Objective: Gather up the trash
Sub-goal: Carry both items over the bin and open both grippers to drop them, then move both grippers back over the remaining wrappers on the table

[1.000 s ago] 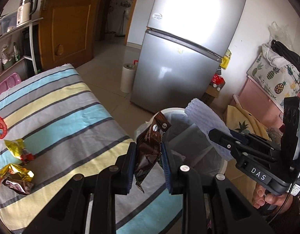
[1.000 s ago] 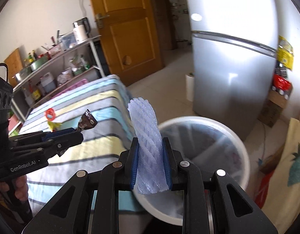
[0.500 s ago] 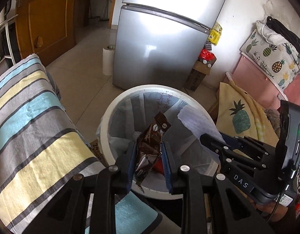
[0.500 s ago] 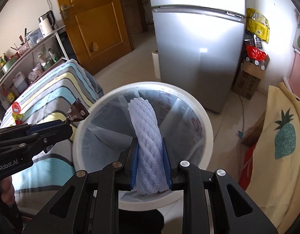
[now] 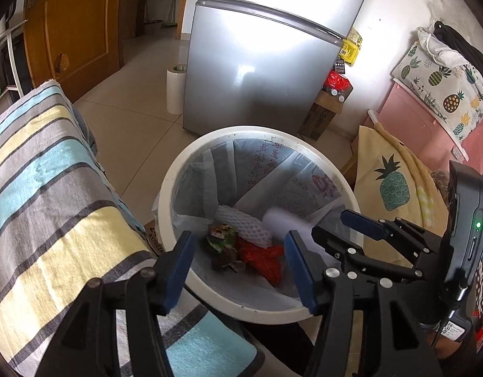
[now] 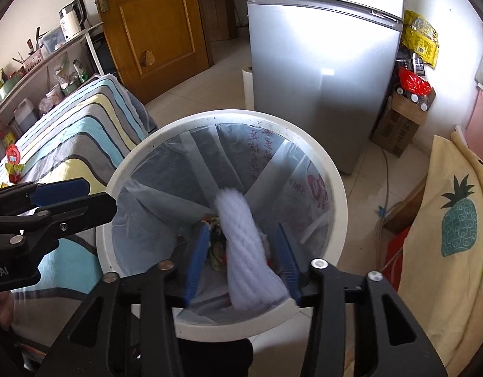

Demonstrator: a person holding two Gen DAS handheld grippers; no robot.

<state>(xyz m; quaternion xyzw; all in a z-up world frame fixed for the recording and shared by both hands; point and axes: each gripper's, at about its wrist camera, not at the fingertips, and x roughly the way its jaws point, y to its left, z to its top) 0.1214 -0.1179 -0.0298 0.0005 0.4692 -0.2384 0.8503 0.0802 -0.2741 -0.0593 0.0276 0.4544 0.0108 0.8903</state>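
A white trash bin with a plastic liner stands below both grippers; it also shows in the right wrist view. My left gripper is open and empty over the bin. A brown wrapper lies at the bottom beside red trash and a white foam net. My right gripper is open; the lavender foam net is between its fingers, blurred and falling into the bin. The right gripper also shows in the left wrist view.
A striped cloth-covered table is to the left, with a few wrappers on its far end. A silver fridge stands behind the bin. A wooden door, a shelf and pineapple-print fabric surround the spot.
Both grippers have opened over the bin. The brown wrapper has dropped from the left gripper into the bin. The lavender foam net has been released by the right gripper and is falling.
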